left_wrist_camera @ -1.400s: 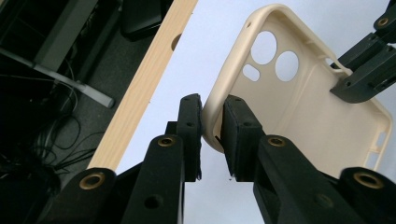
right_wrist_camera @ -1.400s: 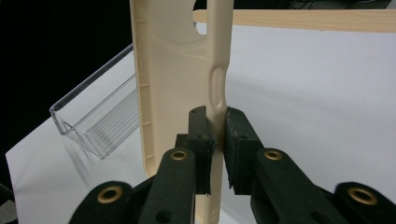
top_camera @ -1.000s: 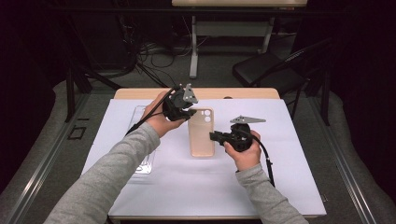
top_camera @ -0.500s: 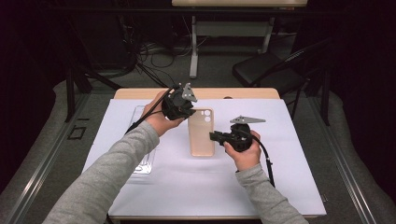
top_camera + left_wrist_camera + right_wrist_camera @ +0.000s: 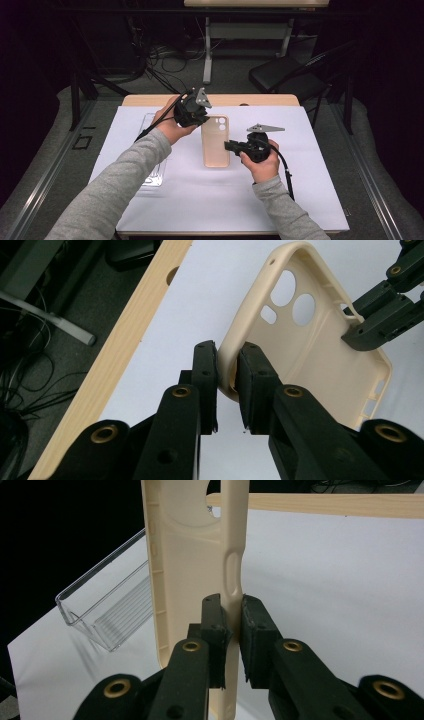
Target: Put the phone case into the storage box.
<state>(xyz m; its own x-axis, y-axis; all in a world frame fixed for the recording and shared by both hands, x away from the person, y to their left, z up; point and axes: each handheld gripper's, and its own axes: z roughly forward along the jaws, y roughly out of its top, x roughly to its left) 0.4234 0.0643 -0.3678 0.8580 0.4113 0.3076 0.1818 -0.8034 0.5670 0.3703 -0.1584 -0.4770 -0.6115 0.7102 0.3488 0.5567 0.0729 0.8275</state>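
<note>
The phone case (image 5: 215,145) is a soft cream colour, with round holes for a camera near its far end. It sits over the middle of the table (image 5: 210,100), above the white sheet (image 5: 310,165) that covers most of the top. It is held between the two grippers, with its hollow inside facing up.

The left gripper (image 5: 196,116) is at the far left corner of the case. In the left gripper view its two black jaws are squeezed tight on the thin rim of the case (image 5: 320,335), right at that rounded corner. The jaws have just been closing, and the rim is between them. Nothing else is in that grip.

The right gripper (image 5: 231,146) is at the right long side of the case, about halfway along. In the right gripper view its jaws pinch the side wall of the case (image 5: 190,565), just below a small long slot in that wall. They are nearly closed, with only the thin wall between the pads.

Each gripper is held in a hand that comes out of a grey sleeve (image 5: 125,185). A black cable (image 5: 287,175) trails from the right gripper toward the near edge of the table.

A clear plastic tray (image 5: 152,175) lies on the white sheet near the left edge of the table, well apart from the case. The left arm crosses over it.

The bare wood of the table shows as a strip along the far edge.
</note>
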